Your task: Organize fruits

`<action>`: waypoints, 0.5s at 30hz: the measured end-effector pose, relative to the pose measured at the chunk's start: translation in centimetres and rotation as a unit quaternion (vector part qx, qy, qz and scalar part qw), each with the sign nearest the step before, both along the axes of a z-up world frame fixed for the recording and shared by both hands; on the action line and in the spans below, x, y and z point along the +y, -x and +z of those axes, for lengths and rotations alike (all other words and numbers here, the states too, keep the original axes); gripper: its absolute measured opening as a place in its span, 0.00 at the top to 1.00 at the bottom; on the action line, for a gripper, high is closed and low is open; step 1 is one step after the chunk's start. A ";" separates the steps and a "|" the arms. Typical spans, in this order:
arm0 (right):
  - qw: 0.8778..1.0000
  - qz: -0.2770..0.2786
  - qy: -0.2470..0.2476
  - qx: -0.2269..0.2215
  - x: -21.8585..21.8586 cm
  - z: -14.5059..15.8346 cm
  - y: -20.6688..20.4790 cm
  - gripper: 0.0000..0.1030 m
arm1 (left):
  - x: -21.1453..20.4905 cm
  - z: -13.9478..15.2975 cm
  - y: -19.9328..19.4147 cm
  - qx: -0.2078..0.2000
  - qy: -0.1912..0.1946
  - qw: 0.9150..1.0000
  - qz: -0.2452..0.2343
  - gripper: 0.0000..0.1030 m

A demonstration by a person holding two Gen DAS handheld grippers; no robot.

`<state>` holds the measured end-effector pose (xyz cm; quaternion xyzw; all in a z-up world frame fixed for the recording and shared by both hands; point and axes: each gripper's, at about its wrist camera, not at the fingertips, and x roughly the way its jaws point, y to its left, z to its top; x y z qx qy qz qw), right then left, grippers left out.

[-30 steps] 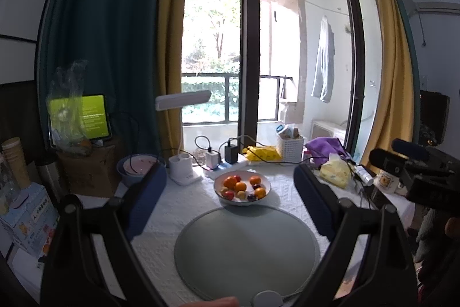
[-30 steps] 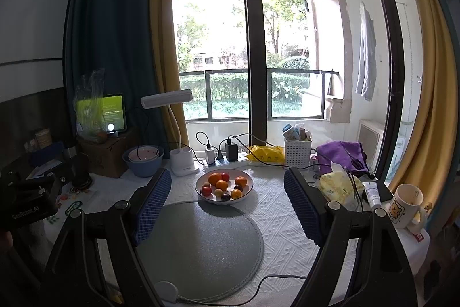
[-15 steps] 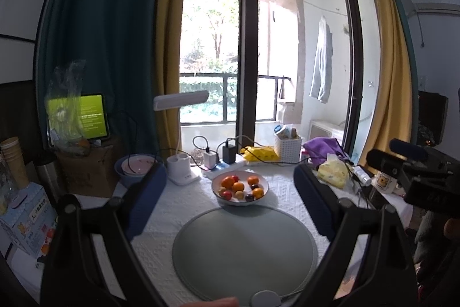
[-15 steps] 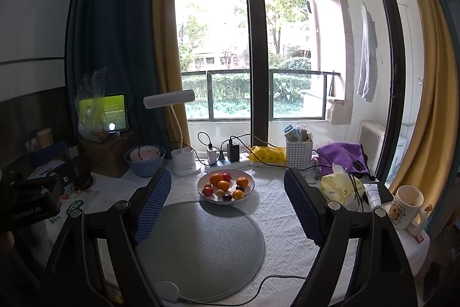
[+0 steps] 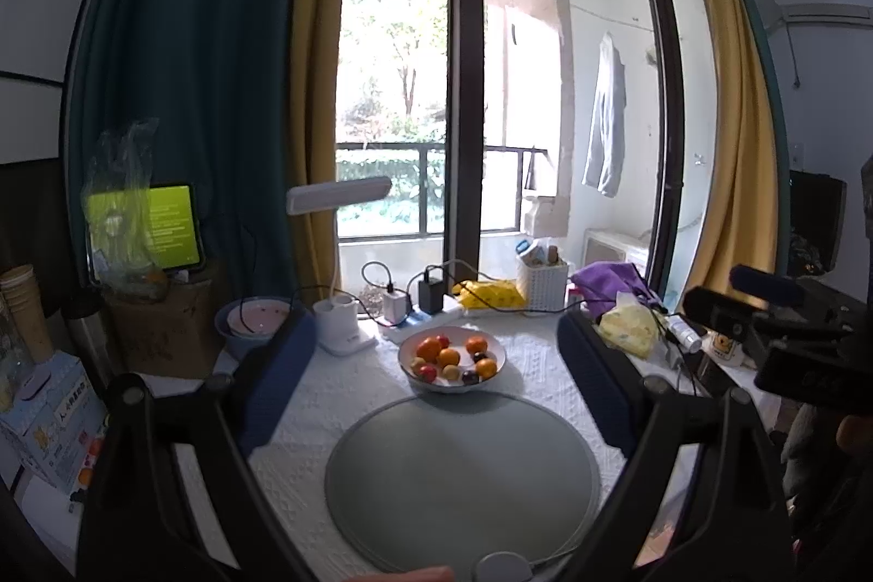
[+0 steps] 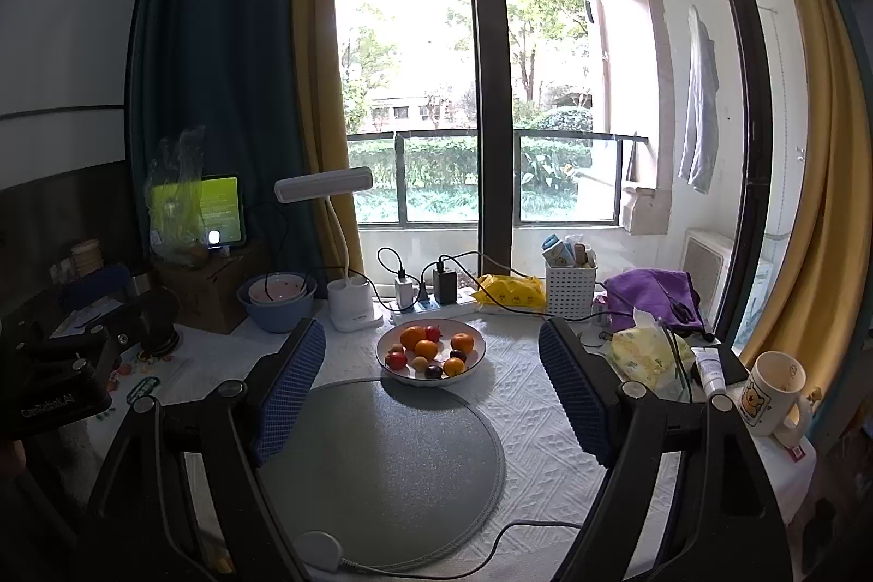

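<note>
A white bowl [image 5: 453, 387] [image 6: 431, 381] stands on the white tablecloth, at the far edge of a round grey mat [image 5: 464, 473] [image 6: 382, 462]. It holds several small fruits: oranges [image 5: 448, 356] [image 6: 412, 337], red ones [image 5: 428, 372] [image 6: 396, 360] and dark plums [image 5: 469, 377] [image 6: 434, 371]. My left gripper [image 5: 435, 325] hovers open above the mat's near side, well short of the bowl, with nothing between its blue pads. My right gripper [image 6: 432, 331] is likewise open and empty, and frames the bowl from the near side.
Behind the bowl are a power strip with chargers [image 6: 431, 295], a white desk lamp [image 6: 352, 304], stacked bowls [image 6: 278, 301], a white basket [image 6: 570, 290] and a yellow packet [image 6: 510, 290]. A mug [image 6: 769, 394], tissues [image 6: 644, 355] and purple cloth [image 6: 649, 293] crowd the right edge. A cable [image 6: 518, 527] crosses the near cloth.
</note>
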<state>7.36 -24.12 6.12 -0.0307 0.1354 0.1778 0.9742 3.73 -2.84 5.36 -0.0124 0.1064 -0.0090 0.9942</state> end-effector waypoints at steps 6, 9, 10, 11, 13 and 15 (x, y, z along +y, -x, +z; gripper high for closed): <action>1.000 0.000 0.001 0.002 0.1 0.0 0.0 0.19 | 0.2 0.0 0.0 -0.002 0.000 1.000 0.002 0.12; 1.000 0.001 0.001 0.001 0.1 0.0 0.0 0.19 | 0.2 0.0 0.1 -0.001 0.001 1.000 0.001 0.12; 1.000 0.001 0.001 0.001 0.1 0.0 0.0 0.19 | 0.1 0.1 0.2 -0.002 0.001 1.000 0.001 0.12; 1.000 0.000 0.001 0.001 0.1 0.0 0.0 0.19 | 0.2 0.1 0.2 -0.002 0.001 1.000 0.001 0.12; 1.000 0.000 0.001 0.001 0.1 0.0 0.0 0.19 | 0.1 0.1 0.2 -0.003 0.001 1.000 0.000 0.12; 1.000 0.000 0.001 0.002 0.1 0.0 0.0 0.19 | 0.1 0.1 0.2 -0.002 0.001 1.000 -0.001 0.12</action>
